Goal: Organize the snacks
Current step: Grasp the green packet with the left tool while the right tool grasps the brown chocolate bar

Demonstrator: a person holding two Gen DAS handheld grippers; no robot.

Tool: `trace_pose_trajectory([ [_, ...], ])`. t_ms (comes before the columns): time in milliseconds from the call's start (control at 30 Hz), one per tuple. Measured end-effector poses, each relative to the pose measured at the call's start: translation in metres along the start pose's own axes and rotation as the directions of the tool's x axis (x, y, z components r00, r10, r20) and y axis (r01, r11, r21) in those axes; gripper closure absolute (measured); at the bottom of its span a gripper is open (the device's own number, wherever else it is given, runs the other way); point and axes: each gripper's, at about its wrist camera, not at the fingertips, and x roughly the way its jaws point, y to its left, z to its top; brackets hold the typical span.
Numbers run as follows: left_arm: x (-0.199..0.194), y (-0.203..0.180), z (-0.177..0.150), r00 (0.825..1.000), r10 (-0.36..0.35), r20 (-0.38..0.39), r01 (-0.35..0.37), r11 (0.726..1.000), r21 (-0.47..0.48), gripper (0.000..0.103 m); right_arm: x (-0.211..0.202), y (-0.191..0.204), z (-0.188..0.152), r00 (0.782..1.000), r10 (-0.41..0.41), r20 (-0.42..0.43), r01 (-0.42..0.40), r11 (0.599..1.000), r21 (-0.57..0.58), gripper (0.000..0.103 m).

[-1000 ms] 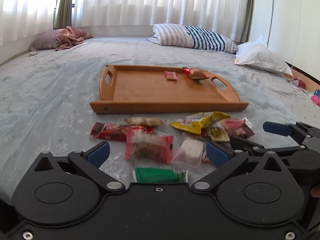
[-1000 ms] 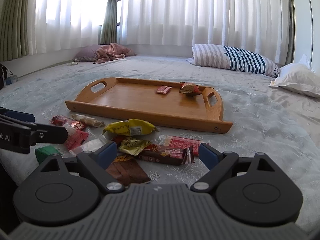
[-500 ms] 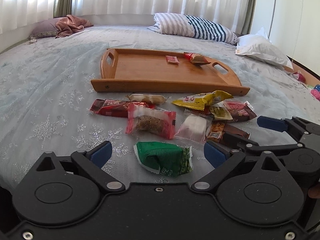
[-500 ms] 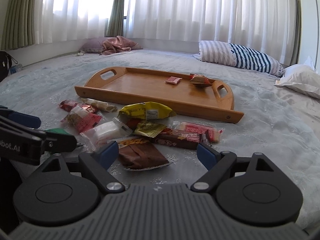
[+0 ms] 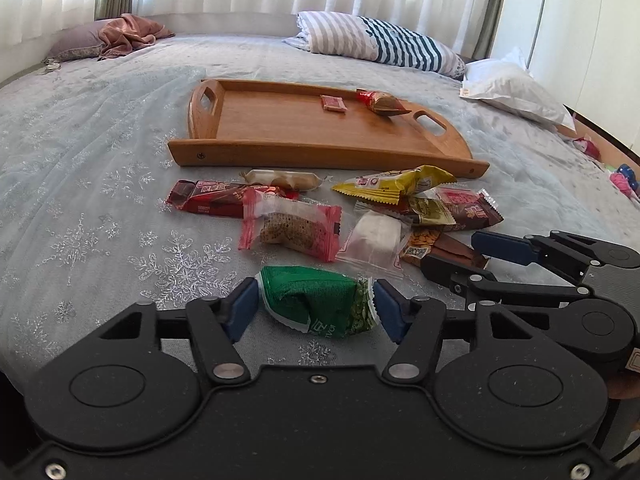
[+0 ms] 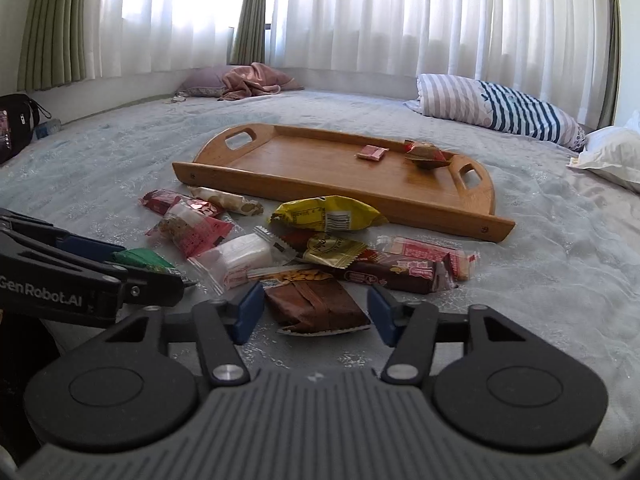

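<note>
Both tools have been lowered toward the near snacks and their jaws have just been closing.

The green packet (image 5: 318, 304) is framed by the left tool (image 5: 314, 310), whose narrowed jaws sit just beside its ends; whether the pads already press cannot be told. The brown packet (image 6: 316, 306) lies between the narrowed jaws of the right tool (image 6: 316, 314), with a gap seen on both sides, so nothing is held yet. Both packets rest on the bed (image 5: 92, 184), at the near edge of the loose snack pile (image 5: 320, 208). Farther off, the wooden tray (image 5: 280, 132) is seen holding only two items at its far right: a small red packet (image 5: 333, 103) and a red-and-brown wrapped snack (image 5: 380, 102). The task is judged barely begun, with most snacks left outside the tray.
</note>
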Motion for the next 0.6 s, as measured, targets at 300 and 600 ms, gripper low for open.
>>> trace_pose_trajectory([
  [300, 0.0004, -0.0021, 0.0008, 1.000, -0.003, 0.002, 0.003, 1.000, 0.003, 0.051, -0.0049, 0.0103, 0.0029, 1.000, -0.001, 0.011, 0.001, 1.000, -0.020, 0.058],
  [600, 0.0030, -0.0018, 0.0003, 1.000, -0.007, -0.006, 0.008, 1.000, 0.031, 0.046, -0.0005, 0.0052, 0.0027, 1.000, 0.006, 0.019, -0.006, 1.000, -0.019, 0.038],
])
